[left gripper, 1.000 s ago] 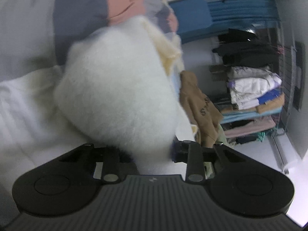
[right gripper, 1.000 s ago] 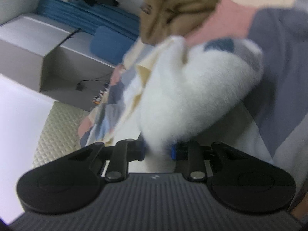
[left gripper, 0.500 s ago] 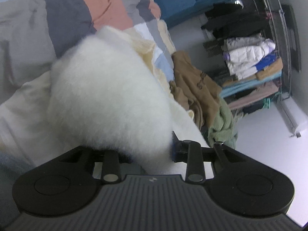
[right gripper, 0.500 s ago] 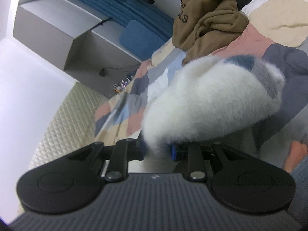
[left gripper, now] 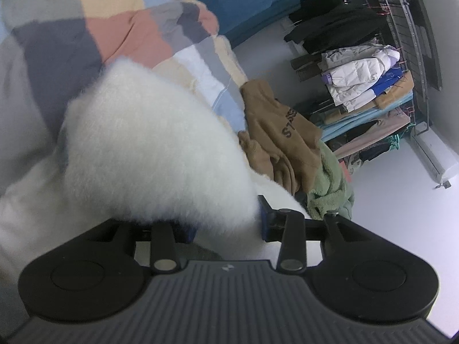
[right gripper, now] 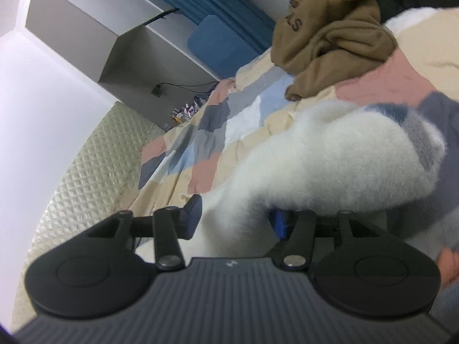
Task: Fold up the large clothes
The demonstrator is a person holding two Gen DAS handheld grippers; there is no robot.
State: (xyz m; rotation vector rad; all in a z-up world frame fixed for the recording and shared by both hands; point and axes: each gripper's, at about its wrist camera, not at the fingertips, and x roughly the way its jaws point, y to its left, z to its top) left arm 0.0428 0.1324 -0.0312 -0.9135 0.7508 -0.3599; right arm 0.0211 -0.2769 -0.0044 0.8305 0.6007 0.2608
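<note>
Letting the white fleece go
Your left gripper [left gripper: 226, 223] and right gripper [right gripper: 235, 220] have just been opening (fleece garment [left gripper: 155, 157] between both), fingers parting to lay it on the patchwork quilt [right gripper: 218, 132].

one partly readable print, on the brown hoodie

ahead of your left gripper and off to its right, the brown hoodie [left gripper: 284, 132] carries dark lettering [left gripper: 289, 122] running up a fold; you can make out "sls" or close to it, and the rest is hidden in the creases. ahead of your right gripper, up and to its right, the same print [right gripper: 295, 23] shows "ls", cut off by a fold. no other text can be read.
</note>
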